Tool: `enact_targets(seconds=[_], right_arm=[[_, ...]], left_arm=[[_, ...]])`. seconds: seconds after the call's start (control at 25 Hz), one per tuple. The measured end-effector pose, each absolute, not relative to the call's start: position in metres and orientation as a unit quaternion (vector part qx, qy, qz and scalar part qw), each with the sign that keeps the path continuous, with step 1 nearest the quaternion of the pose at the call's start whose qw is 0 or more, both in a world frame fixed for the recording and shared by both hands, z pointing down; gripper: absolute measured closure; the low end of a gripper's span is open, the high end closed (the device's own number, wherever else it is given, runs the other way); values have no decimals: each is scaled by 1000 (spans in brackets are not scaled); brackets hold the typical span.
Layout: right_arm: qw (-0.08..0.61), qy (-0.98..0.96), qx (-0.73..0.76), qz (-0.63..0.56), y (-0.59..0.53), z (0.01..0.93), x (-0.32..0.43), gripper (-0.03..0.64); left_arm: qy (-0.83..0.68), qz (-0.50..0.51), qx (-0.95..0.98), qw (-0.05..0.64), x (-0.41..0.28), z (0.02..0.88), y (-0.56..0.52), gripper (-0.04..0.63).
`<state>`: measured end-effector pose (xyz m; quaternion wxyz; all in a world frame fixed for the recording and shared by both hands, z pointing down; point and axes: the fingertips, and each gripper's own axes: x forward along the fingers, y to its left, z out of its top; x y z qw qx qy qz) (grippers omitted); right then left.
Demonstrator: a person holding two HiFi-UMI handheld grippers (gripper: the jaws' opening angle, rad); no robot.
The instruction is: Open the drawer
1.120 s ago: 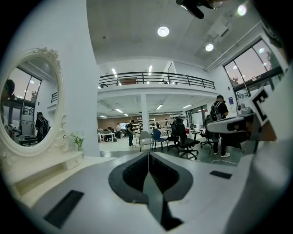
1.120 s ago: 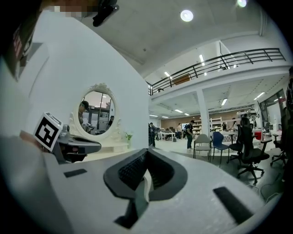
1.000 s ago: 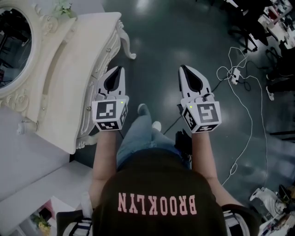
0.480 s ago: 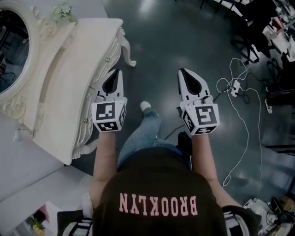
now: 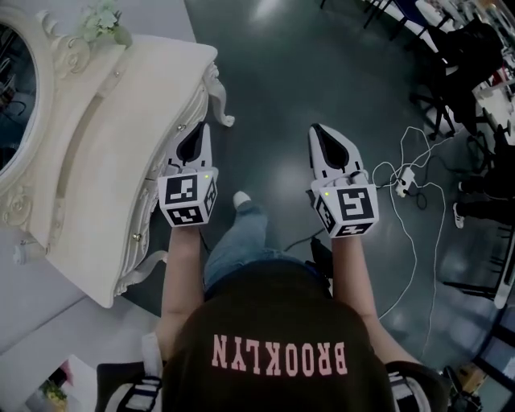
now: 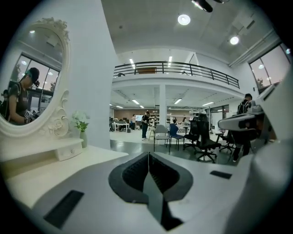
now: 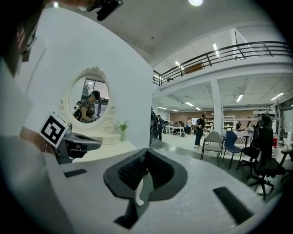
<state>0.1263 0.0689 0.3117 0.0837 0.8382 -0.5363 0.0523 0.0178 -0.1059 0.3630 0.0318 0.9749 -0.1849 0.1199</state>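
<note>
**Both grippers brought closer to the desk; drawer not yet touched.**

Since the earlier frame I have carried both grippers towards the white desk, so its front now lies just left of the left gripper instead of clear of it. The left fingers are pressed together with nothing between them. The fingers of the right gripper also meet at the tips and hold nothing. The drawer sits flush in the desk front, immediately left of the left fingers and slightly behind their tips, and I see no contact. The oval mirror and the vase of flowers stand further left, on the desk top. Loose cables lie on the dark floor, right of the right fingers.
</note>
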Motion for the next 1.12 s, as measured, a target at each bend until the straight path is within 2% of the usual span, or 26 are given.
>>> enact_targets(seconds=[0.4,0.84,1.12], right_arm=[[88,-566,816,78,-9,330,191,620],[101,-623,769,98,-80,346,202,620],[130,-684,708,118,-132,373,199,620]], left_arm=[[-224,145,963,36,63,378,-171,589],[-300,175,935,66,30,401,-215,589],[-364,196,903,118,7,434,-228,589]])
